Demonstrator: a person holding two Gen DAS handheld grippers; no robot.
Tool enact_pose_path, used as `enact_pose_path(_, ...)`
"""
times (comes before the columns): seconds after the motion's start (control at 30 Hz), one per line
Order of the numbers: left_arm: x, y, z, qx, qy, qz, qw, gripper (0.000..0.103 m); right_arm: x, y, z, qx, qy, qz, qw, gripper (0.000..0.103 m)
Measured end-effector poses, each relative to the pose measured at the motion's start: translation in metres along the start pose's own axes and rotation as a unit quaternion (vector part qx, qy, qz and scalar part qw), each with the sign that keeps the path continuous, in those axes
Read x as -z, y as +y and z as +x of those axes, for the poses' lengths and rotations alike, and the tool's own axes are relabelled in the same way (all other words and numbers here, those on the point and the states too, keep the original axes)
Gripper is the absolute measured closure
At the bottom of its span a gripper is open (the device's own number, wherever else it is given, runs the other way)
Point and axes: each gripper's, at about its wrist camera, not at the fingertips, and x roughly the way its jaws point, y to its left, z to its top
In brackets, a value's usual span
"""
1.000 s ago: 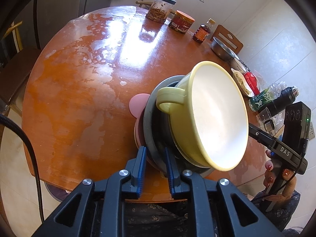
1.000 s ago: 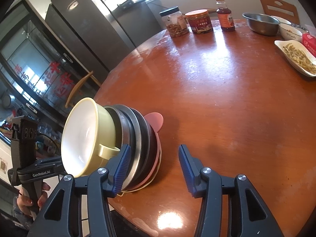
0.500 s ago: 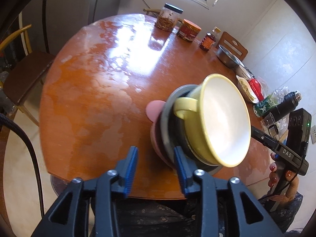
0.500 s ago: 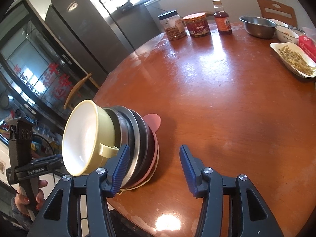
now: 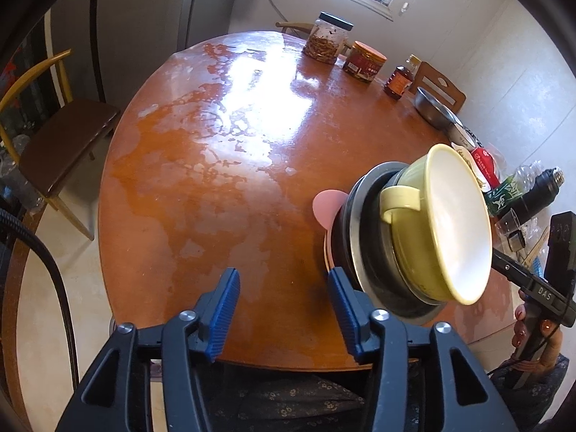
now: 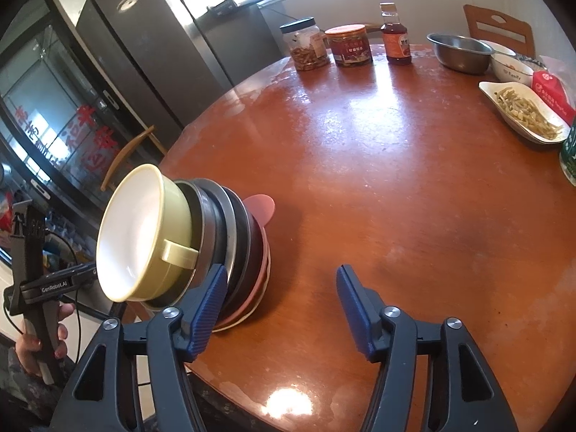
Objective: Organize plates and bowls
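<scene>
A stack of plates and bowls (image 5: pixel 363 248) is seen at the near edge of the round wooden table (image 5: pixel 223 165), close to where the person stands. A yellow-green bowl with a handle (image 6: pixel 151 237) sits on top, dark and metal dishes lie under it, and a pink plate (image 6: pixel 261 207) lies at the bottom. The whole middle of the table is bare, so wide room is left between the stack and the far edge.

Along the far edge a clear jar (image 6: pixel 306 45), a red-lidded jar (image 6: pixel 349 45) and a sauce bottle (image 6: pixel 396 36) are lined up. Towards the right edge a steel bowl (image 6: pixel 459 52), a white bowl (image 6: pixel 511 68) and a dish of food (image 6: pixel 525 111) are set.

The left gripper (image 5: pixel 284 309) is held tilted down over the near edge, just left of the stack. Its jaws have just been opening, nothing is between them, and its right finger stands just beside the lower dishes. The right gripper (image 6: pixel 282 309) is likewise tilted down on the stack's other side. Its jaws have also just been opening and only bare tabletop is framed by them; its left finger overlaps the stack's rims, and contact cannot be told.
</scene>
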Motion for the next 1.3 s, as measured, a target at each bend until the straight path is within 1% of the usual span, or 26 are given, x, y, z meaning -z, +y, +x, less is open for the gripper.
enact_pose_path(0.03,0.0,-0.001,0.001,0.003,-0.002,0.004,1.0,0.047,0.001,0.0,0.0,0.001,0.001,-0.002,1.0,0.035)
enact_pose_path(0.17,-0.002,-0.001,0.007,0.016,-0.007,0.012,0.9998,0.046,0.005,-0.001,0.005,0.006,0.009,-0.001,1.0,0.035)
enact_pose_path(0.47,-0.006,-0.001,0.023,0.009,0.004,0.033,0.9994,0.044,0.005,0.0,0.015,0.025,0.02,-0.014,0.999,0.035)
enact_pose_path(0.67,-0.009,0.001,0.031,0.021,0.008,0.034,0.9992,0.043,0.005,0.0,0.024,0.033,0.032,-0.014,0.999,0.035)
enact_pose_path(0.9,-0.016,0.002,0.039,0.052,0.012,0.034,0.998,0.043,0.004,-0.003,0.033,0.023,0.037,-0.005,0.999,0.035)
enact_pose_path(1.03,-0.017,0.002,0.044,0.057,0.017,0.033,0.9977,0.043,0.004,-0.004,0.035,0.008,0.038,0.002,0.999,0.035)
enact_pose_path(1.3,-0.02,0.005,0.049,0.07,0.023,0.029,0.9969,0.043,0.002,-0.006,0.041,-0.005,0.043,0.006,0.999,0.035)
